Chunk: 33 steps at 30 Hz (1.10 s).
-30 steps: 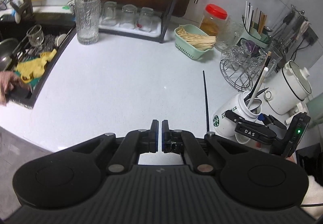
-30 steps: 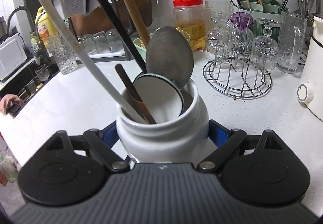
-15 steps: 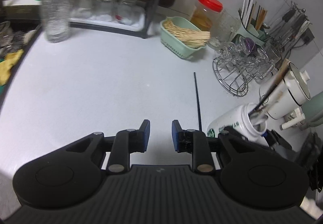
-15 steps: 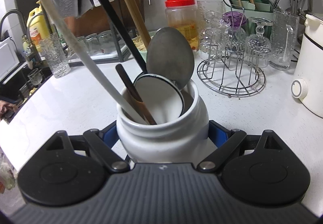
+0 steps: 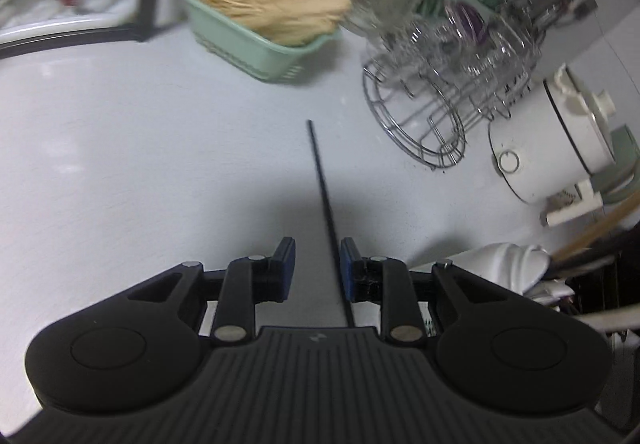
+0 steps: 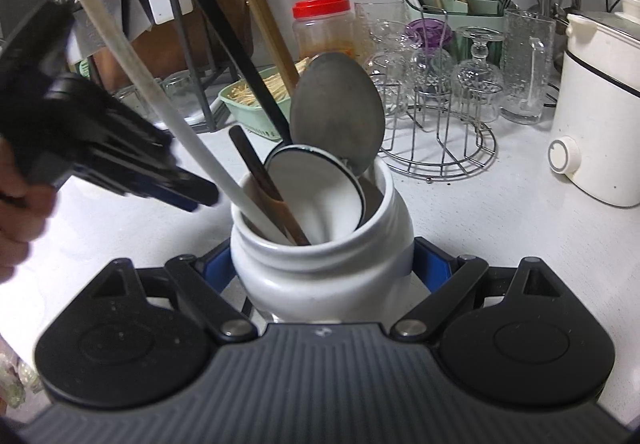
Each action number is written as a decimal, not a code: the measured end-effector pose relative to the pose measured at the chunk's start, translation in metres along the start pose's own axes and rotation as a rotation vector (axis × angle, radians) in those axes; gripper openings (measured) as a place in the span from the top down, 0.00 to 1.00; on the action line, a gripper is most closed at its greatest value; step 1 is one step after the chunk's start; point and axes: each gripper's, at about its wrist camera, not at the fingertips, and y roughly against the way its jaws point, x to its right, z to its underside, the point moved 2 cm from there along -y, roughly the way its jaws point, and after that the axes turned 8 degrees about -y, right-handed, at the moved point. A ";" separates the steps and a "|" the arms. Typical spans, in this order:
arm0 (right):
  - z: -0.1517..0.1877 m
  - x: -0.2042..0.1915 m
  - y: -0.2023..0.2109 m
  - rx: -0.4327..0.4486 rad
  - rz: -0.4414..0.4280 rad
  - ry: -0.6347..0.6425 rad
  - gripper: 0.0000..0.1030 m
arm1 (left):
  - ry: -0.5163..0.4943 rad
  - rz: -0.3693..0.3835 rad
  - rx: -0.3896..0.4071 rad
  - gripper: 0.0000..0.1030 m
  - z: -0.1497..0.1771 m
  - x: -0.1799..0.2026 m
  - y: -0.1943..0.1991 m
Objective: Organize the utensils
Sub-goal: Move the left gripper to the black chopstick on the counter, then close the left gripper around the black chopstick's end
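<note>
Chopstick (image 5: pixel 323 199), a single thin black one, lay flat on the white counter (image 5: pixel 120 163), running lengthwise through the gap of the left claw (image 5: pixel 316 266) and on out ahead of it. That claw stood part open, its blue pads either side of the stick and touching nothing; the stick sat nearer the right-hand pad. To take it well, I judged the claw should sink until both pads reached the counter, centre on the stick, then close gently, since so slim a rod can roll or slip out under a pad.

To that claw's right, the right claw (image 6: pixel 322 264) was clamped on the white utensil jar (image 6: pixel 320 256), pads pressed to its sides, holding it steady as the likely place for the stick. Inside stood a metal spoon (image 6: pixel 336 111), a white ladle (image 6: pixel 316 191) and long handles of white, black and wood.

Much was hard to read. The left view was smeared by motion, so the green basket (image 5: pixel 248 43) and wire glass rack (image 5: pixel 420 123) beyond the claw were blurred. The stick's near end was hidden under the claw body. The jar's base was covered, and a hand (image 6: pixel 16 215) was cut off at the frame's edge.
</note>
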 end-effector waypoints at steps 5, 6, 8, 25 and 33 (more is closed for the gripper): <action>0.001 0.000 0.002 0.002 0.003 -0.001 0.10 | -0.014 0.021 -0.046 0.74 -0.011 0.005 -0.029; 0.001 0.000 0.002 0.002 0.003 0.001 0.10 | -0.016 0.020 -0.053 0.74 -0.013 0.005 -0.034; 0.002 -0.001 0.003 0.002 0.003 0.002 0.10 | -0.030 0.012 -0.060 0.74 -0.018 0.007 -0.042; 0.002 0.003 0.002 0.008 -0.014 0.010 0.10 | -0.135 -0.123 -0.132 0.98 -0.025 0.022 -0.063; 0.002 0.003 0.002 0.004 -0.029 0.025 0.10 | -0.115 -0.162 -0.137 1.00 0.004 0.013 -0.039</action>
